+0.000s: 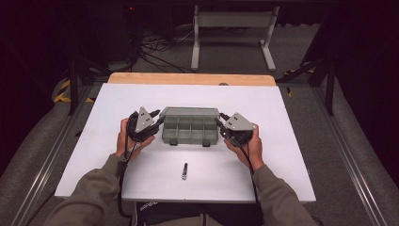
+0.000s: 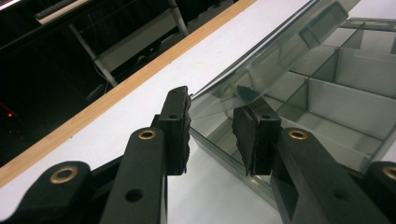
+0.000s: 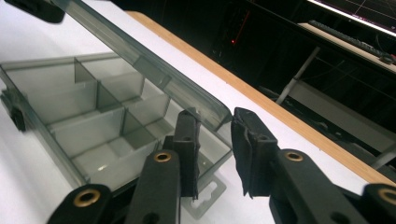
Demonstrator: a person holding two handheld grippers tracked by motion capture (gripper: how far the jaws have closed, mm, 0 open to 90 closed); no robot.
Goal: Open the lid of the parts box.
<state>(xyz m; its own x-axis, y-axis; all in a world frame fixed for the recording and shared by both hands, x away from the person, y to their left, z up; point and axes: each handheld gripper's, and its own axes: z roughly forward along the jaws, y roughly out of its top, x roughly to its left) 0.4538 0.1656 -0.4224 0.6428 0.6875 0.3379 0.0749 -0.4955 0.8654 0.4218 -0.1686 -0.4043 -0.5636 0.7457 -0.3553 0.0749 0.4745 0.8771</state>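
- A grey compartment box (image 1: pixel 190 126) sits near the middle of the white table (image 1: pixel 282 113), a little toward the far edge, its clear lid (image 2: pixel 261 70) raised and tilted up off the tray.
- The left gripper (image 1: pixel 159 123) is at the box's left end. In the left gripper view its jaws stand partly open at the lid's corner: the outer pad (image 2: pixel 176 126) lies against the lid's edge, the inner pad (image 2: pixel 254 137) sits behind the clear plastic. Whether they pinch the lid I cannot tell.
- The right gripper (image 1: pixel 219 122) is at the box's right end. In the right gripper view its jaws are partly open with the lid's edge (image 3: pixel 205 109) between them; one pad (image 3: pixel 187 149) is under the lid, the other pad (image 3: pixel 250 149) stands just beside it with a gap.
- The compartments seen through the lid look empty.
- A small dark bolt (image 1: pixel 185 171) lies on the table toward the near edge, well apart from the box, between the person's forearms.
- A wooden strip (image 1: pixel 188 78) runs along the table's far edge.
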